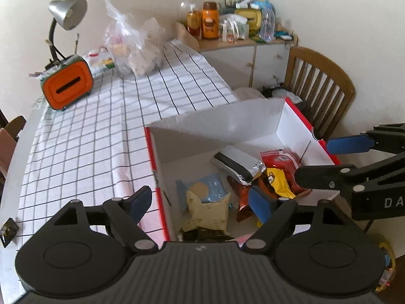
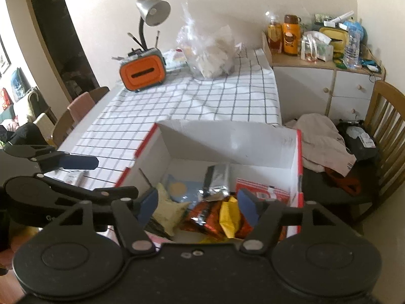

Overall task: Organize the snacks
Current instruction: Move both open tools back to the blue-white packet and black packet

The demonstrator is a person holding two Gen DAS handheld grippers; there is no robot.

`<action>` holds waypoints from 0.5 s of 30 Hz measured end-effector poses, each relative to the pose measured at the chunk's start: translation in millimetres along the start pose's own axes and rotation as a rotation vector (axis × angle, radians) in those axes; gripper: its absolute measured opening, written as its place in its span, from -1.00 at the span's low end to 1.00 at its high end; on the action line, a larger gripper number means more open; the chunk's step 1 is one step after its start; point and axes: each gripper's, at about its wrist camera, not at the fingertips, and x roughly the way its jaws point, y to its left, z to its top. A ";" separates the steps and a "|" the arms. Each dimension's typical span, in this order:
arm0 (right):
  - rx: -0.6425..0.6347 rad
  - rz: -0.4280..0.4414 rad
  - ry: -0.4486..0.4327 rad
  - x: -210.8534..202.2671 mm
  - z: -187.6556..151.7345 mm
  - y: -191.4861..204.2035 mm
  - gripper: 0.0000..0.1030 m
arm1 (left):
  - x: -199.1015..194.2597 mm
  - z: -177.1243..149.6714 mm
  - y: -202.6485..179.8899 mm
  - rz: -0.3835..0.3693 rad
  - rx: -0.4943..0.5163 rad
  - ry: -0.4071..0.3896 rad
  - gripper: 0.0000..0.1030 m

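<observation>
A white cardboard box with red edges [image 1: 162,152] [image 2: 298,152] stands open on the checked tablecloth. Inside lie several snack packs: a silver pack [image 1: 238,163] [image 2: 217,179], a red pack [image 1: 281,162] [image 2: 263,190], a yellow pack [image 1: 278,179] [image 2: 229,217], a blue pack [image 1: 212,190] [image 2: 182,190] and a beige pack [image 1: 207,212] [image 2: 169,210]. My left gripper [image 1: 200,202] is open and empty above the box's near left part. My right gripper [image 2: 198,206] is open and empty above the near edge; it also shows in the left wrist view [image 1: 326,159].
An orange tissue box [image 1: 67,86] [image 2: 141,72], a desk lamp [image 1: 67,12] [image 2: 152,12] and a clear plastic bag [image 1: 134,45] [image 2: 207,50] stand at the table's far end. A cluttered cabinet [image 1: 243,55] [image 2: 324,76] and a wooden chair [image 1: 319,86] [image 2: 384,126] are to the right.
</observation>
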 end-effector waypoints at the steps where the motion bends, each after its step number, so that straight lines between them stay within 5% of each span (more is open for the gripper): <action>1: -0.003 0.003 -0.006 -1.6 0.1 3.4 0.50 | -4.5 -1.7 3.1 0.002 -0.001 -0.013 0.63; 15: -0.019 0.039 -0.061 -4.2 0.2 69.5 0.82 | -51.6 -29.4 68.9 0.014 -0.051 -0.114 0.72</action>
